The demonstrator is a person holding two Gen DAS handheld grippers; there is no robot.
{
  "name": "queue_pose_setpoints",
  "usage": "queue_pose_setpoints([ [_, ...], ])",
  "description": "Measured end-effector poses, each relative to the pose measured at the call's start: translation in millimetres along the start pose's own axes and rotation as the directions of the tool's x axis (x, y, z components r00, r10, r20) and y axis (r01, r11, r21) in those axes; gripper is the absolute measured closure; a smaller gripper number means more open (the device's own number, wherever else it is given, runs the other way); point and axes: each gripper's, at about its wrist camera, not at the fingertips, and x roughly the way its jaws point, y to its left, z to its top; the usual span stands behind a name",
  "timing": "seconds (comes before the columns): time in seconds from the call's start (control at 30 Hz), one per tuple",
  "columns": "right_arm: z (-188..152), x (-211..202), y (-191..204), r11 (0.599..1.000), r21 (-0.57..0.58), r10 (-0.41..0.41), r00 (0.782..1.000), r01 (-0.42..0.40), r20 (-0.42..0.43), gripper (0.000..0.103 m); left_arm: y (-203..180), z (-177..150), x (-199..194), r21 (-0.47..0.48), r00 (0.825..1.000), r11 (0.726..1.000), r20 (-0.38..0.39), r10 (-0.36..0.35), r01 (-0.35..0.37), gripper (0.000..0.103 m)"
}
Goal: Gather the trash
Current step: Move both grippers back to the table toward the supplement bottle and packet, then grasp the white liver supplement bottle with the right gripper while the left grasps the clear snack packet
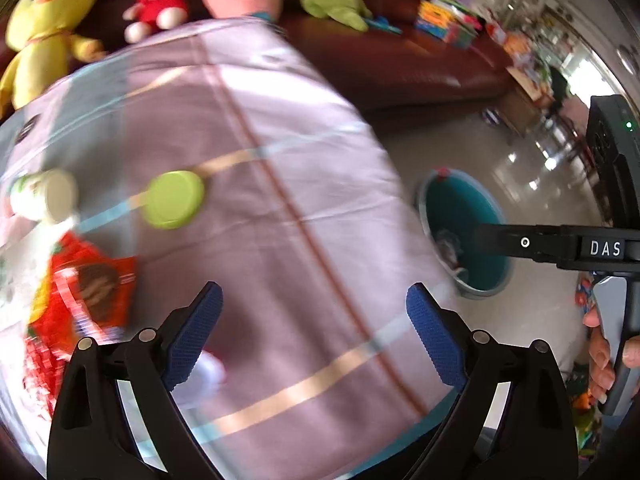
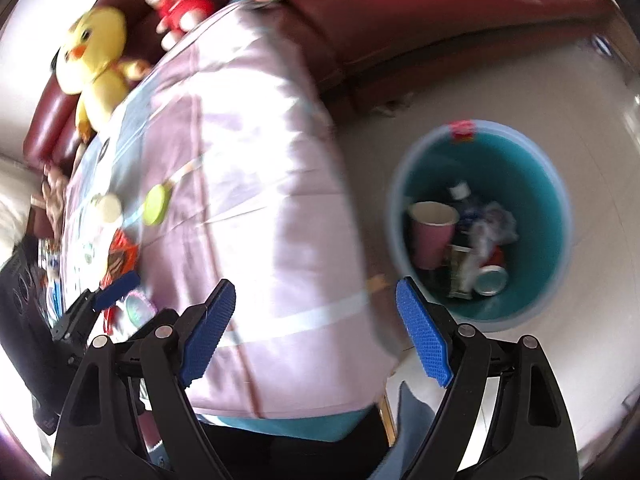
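The letters "DAS" are printed in white on the black body of the right gripper (image 1: 560, 246), as seen in the left wrist view. No other writing can be read; the print on the red wrapper (image 1: 86, 292) is blurred.

The left gripper (image 1: 314, 332) is held with its jaws wide apart. Nothing is gripped or touched by its blue pads (image 1: 198, 332); only the cloth (image 1: 280, 220) is seen between them. The right gripper (image 2: 316, 330) is likewise spread wide, and nothing is held between its pads (image 2: 210, 330). Both grippers are pointed steeply downward over the table. A hand (image 1: 604, 360) is seen wrapped round the grey handle of the right gripper.

The trash is found in two places. On the cloth, at the left side, the red wrapper, a white cup (image 1: 48, 196) lying on its side and a green lid (image 1: 174, 200) are located near one another. In the bin (image 2: 400, 216), which stands on the floor just beside the table, a pink cup (image 2: 432, 232), a can (image 2: 492, 278) and crumpled paper (image 2: 494, 220) are contained.

A red sofa (image 2: 420, 12) with a yellow toy (image 2: 96, 52) is positioned behind the table.
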Motion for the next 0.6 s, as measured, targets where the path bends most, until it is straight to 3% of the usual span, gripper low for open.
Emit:
queue_pose_setpoints([
  [0.33, 4, 41, 133, 0.964, -0.265, -0.049, 0.995, 0.026, -0.081, 0.024, 132, -32, -44, -0.211, 0.995, 0.974, 0.042, 0.089, -0.078, 0.008],
  [0.47, 9, 57, 188, 0.917, -0.397, -0.089, 0.991, 0.041, -0.102, 0.024, 182, -46, -58, -0.299, 0.989, 0.947, 0.04, 0.139, -0.121, 0.008],
  [0.6, 15, 75, 245, 0.852, -0.522, -0.11, 0.987, 0.033, -0.117, 0.024, 236, -60, -70, -0.408, 0.983, 0.9, 0.031, 0.181, -0.153, 0.008],
])
